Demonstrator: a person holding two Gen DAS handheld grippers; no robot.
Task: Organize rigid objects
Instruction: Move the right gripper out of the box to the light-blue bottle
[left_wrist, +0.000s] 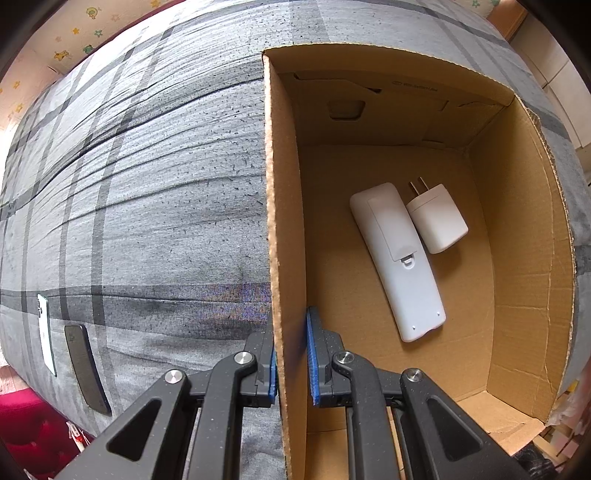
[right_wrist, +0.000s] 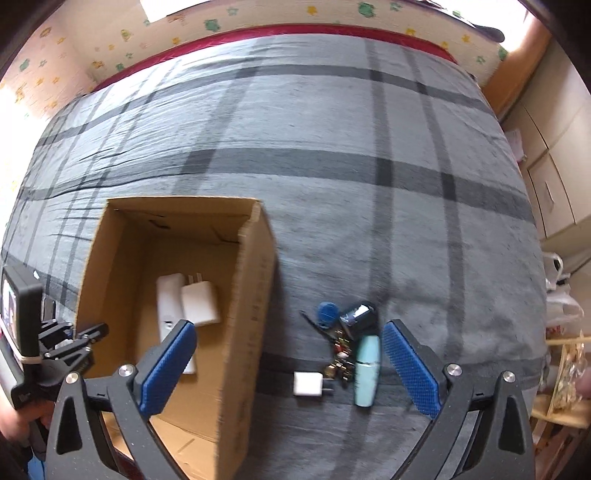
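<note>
My left gripper (left_wrist: 291, 363) points straight down and its fingers (left_wrist: 313, 354) are clamped narrow on the left wall of the cardboard box (left_wrist: 286, 236), one blue pad outside the wall and one inside, pressing the cardboard between them. The box stands open on the grey plaid bed cover (left_wrist: 147, 206). Inside it, on the bottom and well ahead of my left fingers, a white remote (left_wrist: 397, 258) lies face down with its battery cover up, and a white charger (left_wrist: 437, 219) lies just beside it, touching its upper right edge, prongs pointing to the far wall. Outside the box, far off to the left on the cover, a white phone (left_wrist: 46, 332) and a dark phone (left_wrist: 85, 369) lie side by side. My right gripper (right_wrist: 290, 369) hangs above the bed with its fingers (right_wrist: 410, 369) spread wide and nothing between the pads. The left finger is over the box's opening, the right finger over the cover. Between them and below, beside the box's right wall, sits a small cluster: a white plug cube (right_wrist: 309, 384), a pale teal case (right_wrist: 367, 369), a keyring with a blue tag (right_wrist: 327, 313) and a dark round thing (right_wrist: 360, 317), all close together and none touched by my fingers.
</note>
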